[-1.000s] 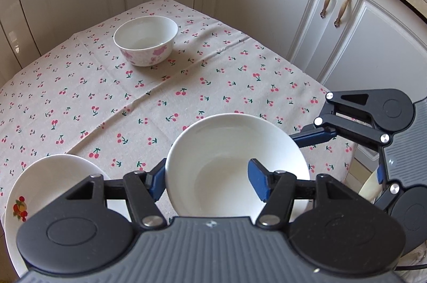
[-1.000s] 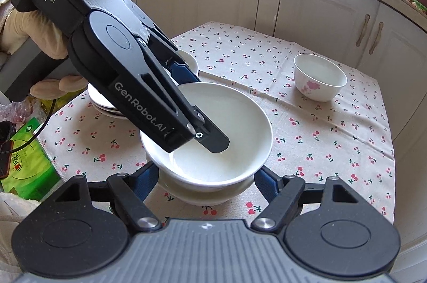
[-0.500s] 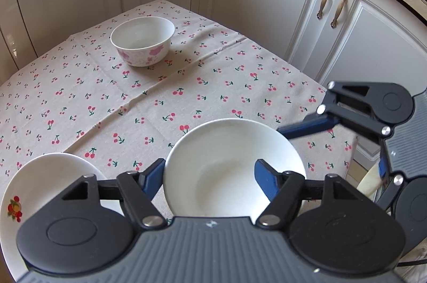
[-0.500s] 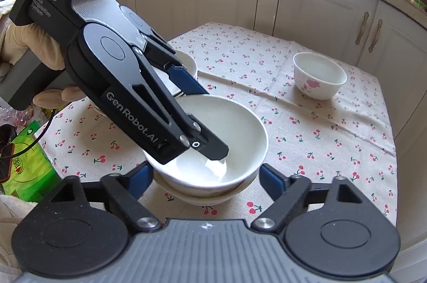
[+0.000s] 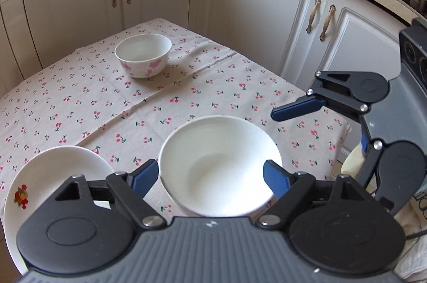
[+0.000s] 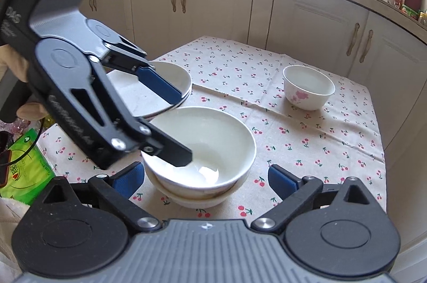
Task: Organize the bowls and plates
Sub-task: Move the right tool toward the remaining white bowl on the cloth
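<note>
left gripper [image 5: 210, 176] angled down, jaws just been opening, blue pads [image 5: 144, 175] now standing clear on either side of the white bowl [image 5: 218, 165], no pad pressing it. In the right wrist view its near finger tip hangs over the bowl's inside. right gripper [image 6: 206, 176] angled down too, jaws just been opening, spread wide, blue pads [image 6: 281, 176] clear of the bowl stack's sides. gloved hand [image 6: 18, 85] on the left gripper's handle, partly hidden
</note>
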